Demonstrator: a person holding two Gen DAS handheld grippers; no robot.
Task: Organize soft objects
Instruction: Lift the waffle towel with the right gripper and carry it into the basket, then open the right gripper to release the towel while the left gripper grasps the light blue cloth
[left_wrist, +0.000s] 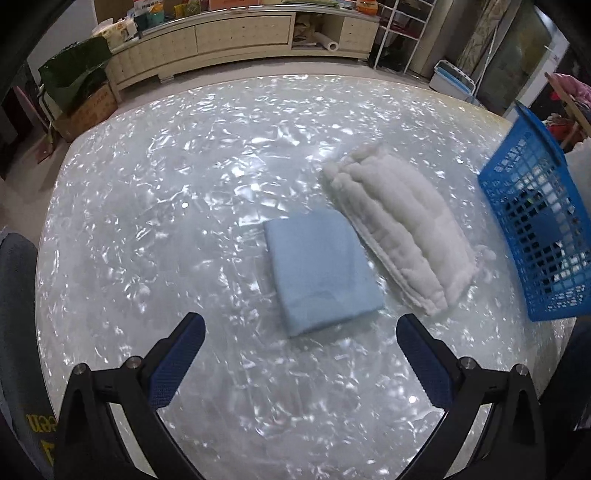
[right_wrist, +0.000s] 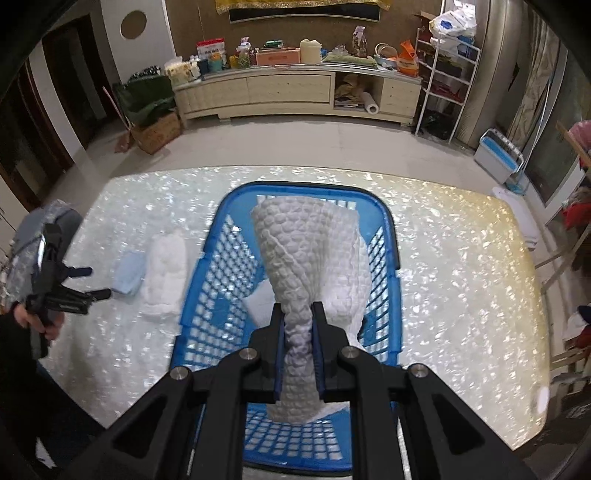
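My right gripper (right_wrist: 299, 308) is shut on a white bubble-textured cloth (right_wrist: 295, 251) and holds it over the blue plastic basket (right_wrist: 218, 266), where the cloth hangs down inside. My left gripper (left_wrist: 301, 323) is open and empty, just short of a folded light blue cloth (left_wrist: 319, 269) on the table. A folded fluffy white cloth (left_wrist: 399, 229) lies right of the blue one, next to the basket (left_wrist: 532, 221). In the right wrist view the blue cloth (right_wrist: 127, 275), the fluffy white cloth (right_wrist: 164, 273) and the left gripper (right_wrist: 99, 282) show left of the basket.
The table (left_wrist: 166, 221) has a shiny pearly white top. Beyond it stand a low cream cabinet (right_wrist: 295, 92) loaded with items, a white wire rack (right_wrist: 443, 85), a cardboard box (right_wrist: 157, 131) and a white-blue bin (right_wrist: 498, 155). Another white piece (right_wrist: 258, 302) lies inside the basket.
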